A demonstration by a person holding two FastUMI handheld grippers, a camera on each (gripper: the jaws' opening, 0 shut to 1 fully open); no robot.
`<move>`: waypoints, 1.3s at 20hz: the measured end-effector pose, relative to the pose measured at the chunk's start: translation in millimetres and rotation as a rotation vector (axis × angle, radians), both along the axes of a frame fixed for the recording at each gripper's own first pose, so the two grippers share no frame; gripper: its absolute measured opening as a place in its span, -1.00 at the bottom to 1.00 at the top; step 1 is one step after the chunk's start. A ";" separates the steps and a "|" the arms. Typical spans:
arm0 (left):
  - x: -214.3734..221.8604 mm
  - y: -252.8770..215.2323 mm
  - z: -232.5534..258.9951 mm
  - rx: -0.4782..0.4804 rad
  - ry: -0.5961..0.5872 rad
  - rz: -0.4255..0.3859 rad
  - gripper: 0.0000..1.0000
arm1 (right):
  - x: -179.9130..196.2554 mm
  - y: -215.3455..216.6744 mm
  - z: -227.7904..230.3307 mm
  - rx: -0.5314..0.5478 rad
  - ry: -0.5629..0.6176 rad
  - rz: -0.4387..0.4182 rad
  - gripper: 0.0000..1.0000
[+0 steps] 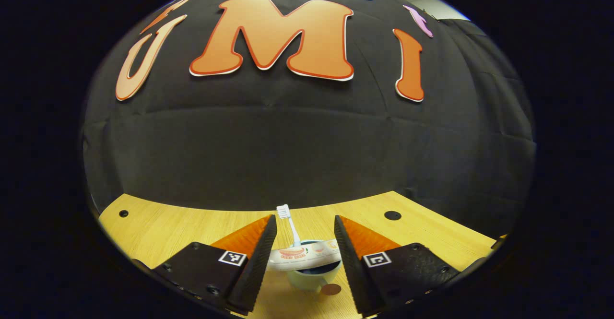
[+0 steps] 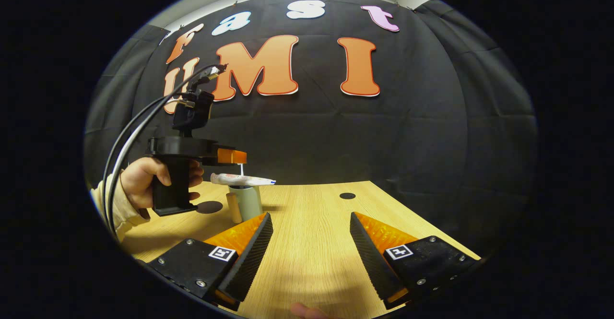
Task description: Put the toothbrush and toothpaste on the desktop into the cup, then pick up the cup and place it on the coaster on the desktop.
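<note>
Toothpaste [image 1: 304, 254] held crosswise in left claw [image 1: 305, 256] above cup [image 1: 314, 276].

The cup [image 1: 314, 273] was stood on the bench [image 1: 192, 223], between the fingers of the left gripper [image 1: 305, 256] in the left gripper view. The toothbrush [image 1: 289, 225] was set upright in the cup. The toothpaste [image 1: 304, 254] was held level across the cup's rim. In the right gripper view, the cup [image 2: 245, 201] was placed left of the right gripper [image 2: 312, 247], farther back, with the coaster [image 2: 209, 207] just left of it.
</note>
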State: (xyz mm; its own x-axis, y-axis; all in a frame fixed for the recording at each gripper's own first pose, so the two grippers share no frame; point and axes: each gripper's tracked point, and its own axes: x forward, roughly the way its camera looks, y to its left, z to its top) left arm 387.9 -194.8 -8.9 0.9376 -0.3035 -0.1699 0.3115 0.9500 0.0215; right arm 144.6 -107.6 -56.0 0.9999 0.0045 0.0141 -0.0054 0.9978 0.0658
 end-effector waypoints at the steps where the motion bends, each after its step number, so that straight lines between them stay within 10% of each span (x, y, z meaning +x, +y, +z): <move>1: -2.0 -2.2 -0.2 0.008 0.002 -0.034 0.54 | -0.1 -0.7 -1.5 0.005 -0.002 -0.001 0.96; 17: -9.2 -1.3 -39.3 0.072 0.111 -0.415 0.72 | 11.4 -28.8 -15.8 -0.034 0.013 -0.066 0.96; 26: 8.1 -4.3 -55.0 0.132 0.153 -0.473 0.75 | 14.7 -23.4 -26.3 -0.083 0.046 -0.064 0.96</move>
State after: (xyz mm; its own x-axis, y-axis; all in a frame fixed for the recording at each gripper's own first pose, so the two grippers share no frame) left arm 396.0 -199.2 -63.8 0.6640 -0.6554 -0.3600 0.7157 0.6964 0.0522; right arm 159.3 -131.0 -82.4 0.9978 -0.0597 -0.0301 0.0592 0.9981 -0.0185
